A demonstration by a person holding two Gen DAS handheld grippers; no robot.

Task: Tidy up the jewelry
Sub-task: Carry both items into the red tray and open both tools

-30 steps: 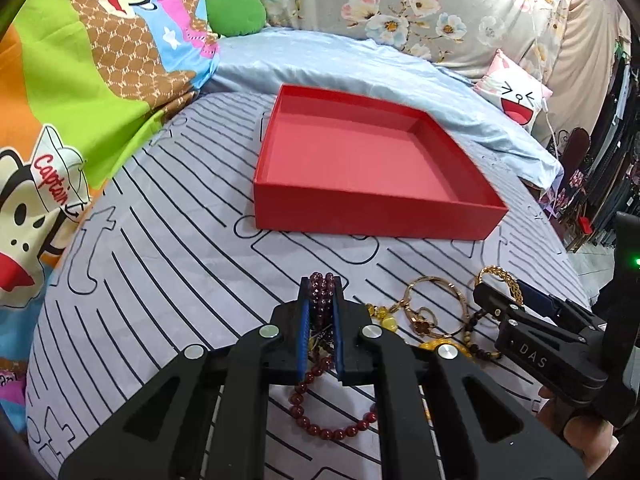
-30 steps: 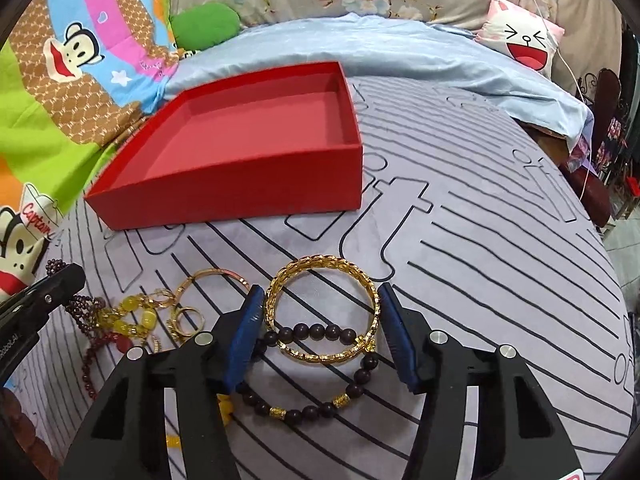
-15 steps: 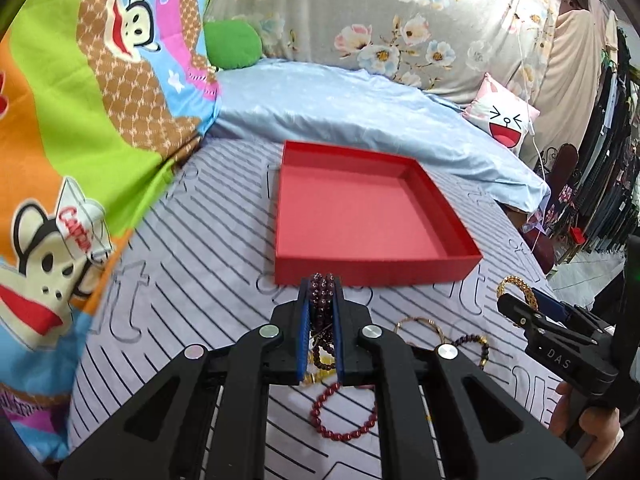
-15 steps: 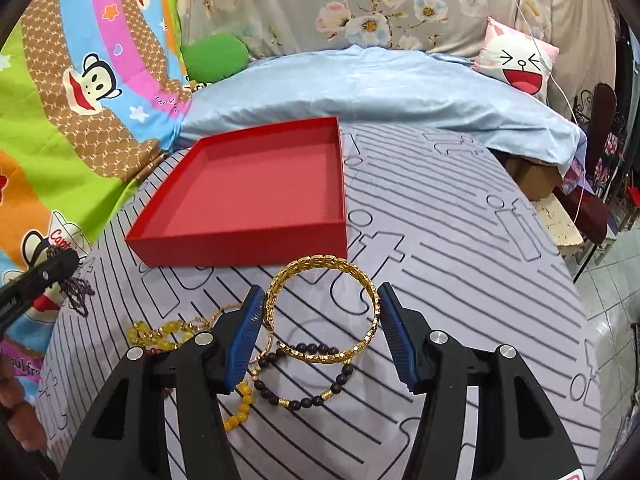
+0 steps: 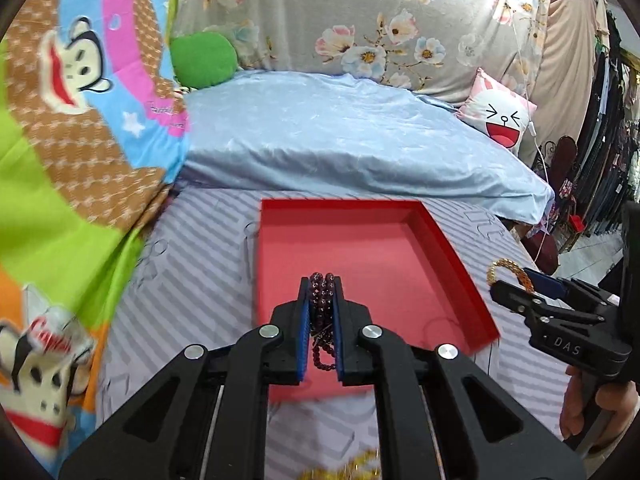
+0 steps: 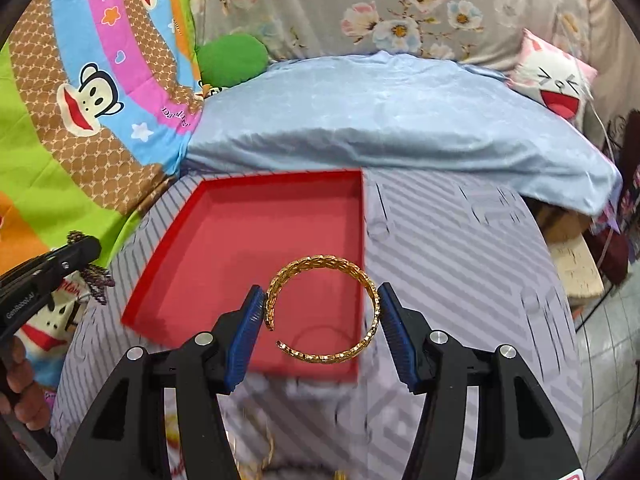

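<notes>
A shallow red tray [image 5: 452, 252] [image 6: 168, 256] lies on the striped grey cover, with nothing inside it. My left gripper [image 5: 322, 284] is shut on a dark purple bead bracelet [image 5: 322, 292], whose loop hangs down between the blue pads, held in the air over the tray's near half. My right gripper [image 6: 322, 300] is shut on an open gold cuff bangle [image 6: 362, 280], pinched across its width above the tray's near right corner. Each gripper also shows in the other's view, the right gripper [image 5: 508, 276] at the right edge and the left gripper [image 6: 86, 250] at the left edge.
Blurred gold pieces [image 5: 352, 466] [image 6: 256, 456] remain on the cover below the grippers. A light blue quilt [image 5: 352, 148] is heaped behind the tray, a cartoon blanket [image 5: 72, 152] lies to the left, and the bed's edge falls away at the right [image 6: 576, 288].
Both grippers have lifted their bracelets off the cover and carried them forward, from the jewelry pile to above the tray's near side. The pile has dropped almost out of view.
</notes>
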